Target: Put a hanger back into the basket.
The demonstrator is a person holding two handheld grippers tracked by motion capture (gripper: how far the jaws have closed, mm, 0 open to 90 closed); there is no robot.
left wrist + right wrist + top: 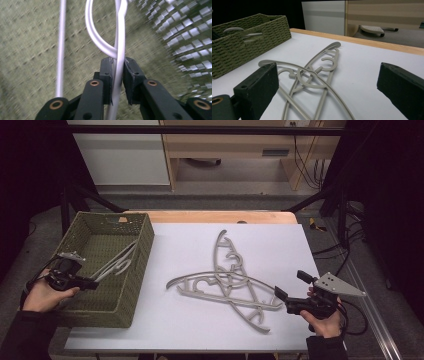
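Note:
A grey plastic hanger (118, 262) leans inside the green woven basket (144, 251) at the left of the table. My left gripper (93, 282) reaches over the basket's near-left side and is shut on that hanger. In the left gripper view the gripper (117, 80) pinches a thin bar of the hanger (120, 37) above the basket's floor (30, 50). Two more grey hangers (222, 282) lie crossed on the white table top. My right gripper (291, 285) stands open just right of their near ends, holding nothing. In the right gripper view the gripper (328, 75) frames the crossed hangers (322, 67).
The white sheet (190, 322) covers the table, with a wooden edge (220, 216) at the far side. The basket (249, 47) stands left of the crossed hangers. Black frame bars and cables run along the right edge. A cabinet and a desk stand beyond the table.

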